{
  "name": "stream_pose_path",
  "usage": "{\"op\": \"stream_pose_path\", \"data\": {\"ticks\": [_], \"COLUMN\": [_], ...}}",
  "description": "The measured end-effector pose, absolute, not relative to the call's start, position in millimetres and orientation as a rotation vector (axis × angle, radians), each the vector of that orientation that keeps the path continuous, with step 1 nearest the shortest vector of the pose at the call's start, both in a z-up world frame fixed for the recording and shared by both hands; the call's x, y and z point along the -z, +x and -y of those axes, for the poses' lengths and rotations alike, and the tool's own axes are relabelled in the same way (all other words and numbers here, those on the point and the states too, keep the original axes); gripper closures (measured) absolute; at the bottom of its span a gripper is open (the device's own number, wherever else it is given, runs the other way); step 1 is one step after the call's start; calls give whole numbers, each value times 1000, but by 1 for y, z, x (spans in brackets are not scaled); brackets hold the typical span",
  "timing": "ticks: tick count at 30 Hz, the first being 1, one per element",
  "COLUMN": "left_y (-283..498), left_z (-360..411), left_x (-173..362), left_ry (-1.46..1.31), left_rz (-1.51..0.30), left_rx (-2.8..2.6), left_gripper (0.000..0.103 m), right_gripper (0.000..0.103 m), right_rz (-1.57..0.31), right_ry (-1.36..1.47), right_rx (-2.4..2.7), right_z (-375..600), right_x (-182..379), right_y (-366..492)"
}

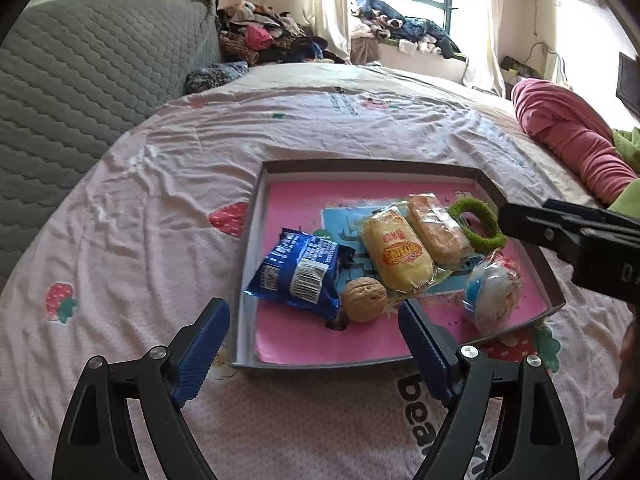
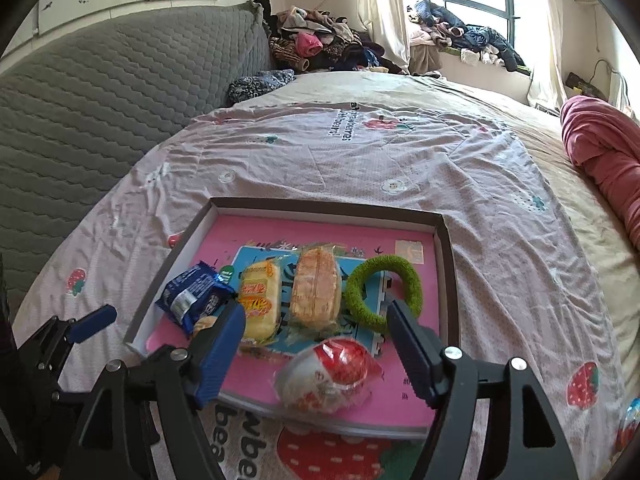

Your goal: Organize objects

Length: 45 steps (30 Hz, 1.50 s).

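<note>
A shallow grey box (image 1: pixel 256 216) (image 2: pixel 448 264) with a pink floor lies on the bed. In it are a blue snack packet (image 1: pixel 298 272) (image 2: pixel 192 298), a walnut (image 1: pixel 365 299), a yellow cake pack (image 1: pixel 396 254) (image 2: pixel 260 300), an orange cake pack (image 1: pixel 438 228) (image 2: pixel 316 288), a green fuzzy ring (image 1: pixel 478 224) (image 2: pixel 384 294) and a wrapped egg-shaped toy (image 1: pixel 494 294) (image 2: pixel 326 374). My left gripper (image 1: pixel 314 348) is open and empty just before the box's near edge. My right gripper (image 2: pixel 316 344) is open and empty above the toy, which looks blurred.
The bed has a pink strawberry-print sheet (image 1: pixel 160 184) (image 2: pixel 500 220). A grey quilted headboard (image 1: pixel 80 72) is at the left. Piles of clothes (image 1: pixel 272 36) (image 2: pixel 320 44) lie at the back. A rolled pink blanket (image 1: pixel 568 136) (image 2: pixel 600 148) lies at the right.
</note>
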<state>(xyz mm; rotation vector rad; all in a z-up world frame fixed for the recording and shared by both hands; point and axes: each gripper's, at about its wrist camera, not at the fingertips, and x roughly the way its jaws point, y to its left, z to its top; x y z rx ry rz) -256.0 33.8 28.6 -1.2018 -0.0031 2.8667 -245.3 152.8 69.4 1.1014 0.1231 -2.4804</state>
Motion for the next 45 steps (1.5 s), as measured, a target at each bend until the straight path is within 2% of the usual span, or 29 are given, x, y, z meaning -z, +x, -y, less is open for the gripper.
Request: {"op": "stream_pose_path", "data": {"ticks": [4,5,7,10,15,19,31,45], "left_y": [-247,-245,-240,-232,-221,-211,-175,-105], "left_z": [-31,-31,-30,-30,-31,-30,-22,-12], "left_x": [-38,-40,-44,-50,-57,-65,-86,-117], "left_ry": [-1193,-1188,-1181,-1163,-1162,-1151,-1105,-966], "left_rz": [19,18,28,38,29,48,106,144], "left_rx": [-2867,-2869,-2866,-2867,-2863,-2864,-2909,-2983], "left_gripper": [15,12,0,0,0,0,0,0], "right_gripper": [30,30,27,22,21,14,2,1], "right_rz": [-116,-112,-96,-85,-54,-41,-29,5], "right_ry": [1093,1091,1087,1071,1051,1017,932,841], "right_rx": [2473,2473,2471,2479,2478,2491,2530,2551], "right_z": [-157,-158,-161,-166,-173,-179,-198,-213], "right_x": [-77,-78,-82,-88,-98,-106,-122,-144], "right_y": [-230,-226,-219,-208,-191,-176,-120,-53]}}
